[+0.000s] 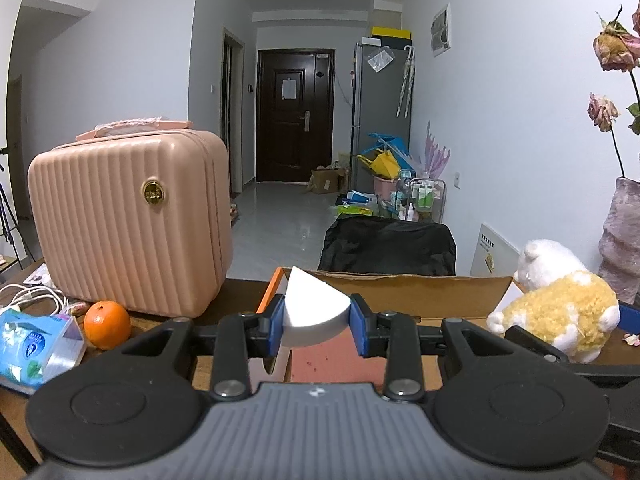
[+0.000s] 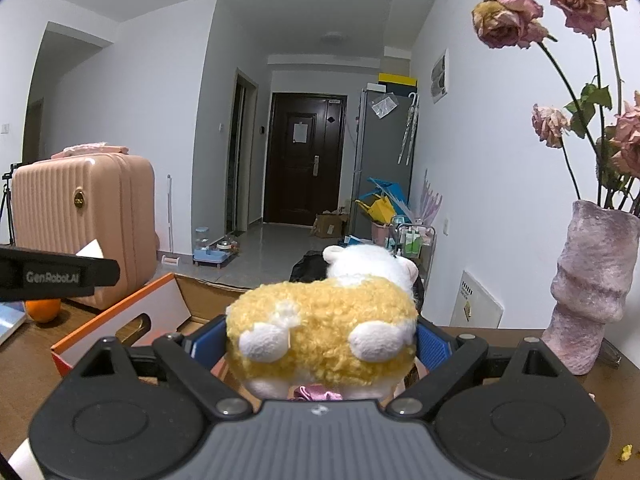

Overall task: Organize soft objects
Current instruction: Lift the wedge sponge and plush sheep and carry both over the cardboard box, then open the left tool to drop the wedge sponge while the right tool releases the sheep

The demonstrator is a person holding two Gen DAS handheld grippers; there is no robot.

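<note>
Tongs on both sides were clamped, the left tongs on a white foam wedge, the right tongs on a plush sheep, both poised over the open cardboard box, probably awaiting release inside.

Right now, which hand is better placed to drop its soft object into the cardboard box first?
Left, probably. The left gripper holds the white foam wedge directly over the open cardboard box. The right gripper grips the plush sheep beside the box's right edge.
</note>
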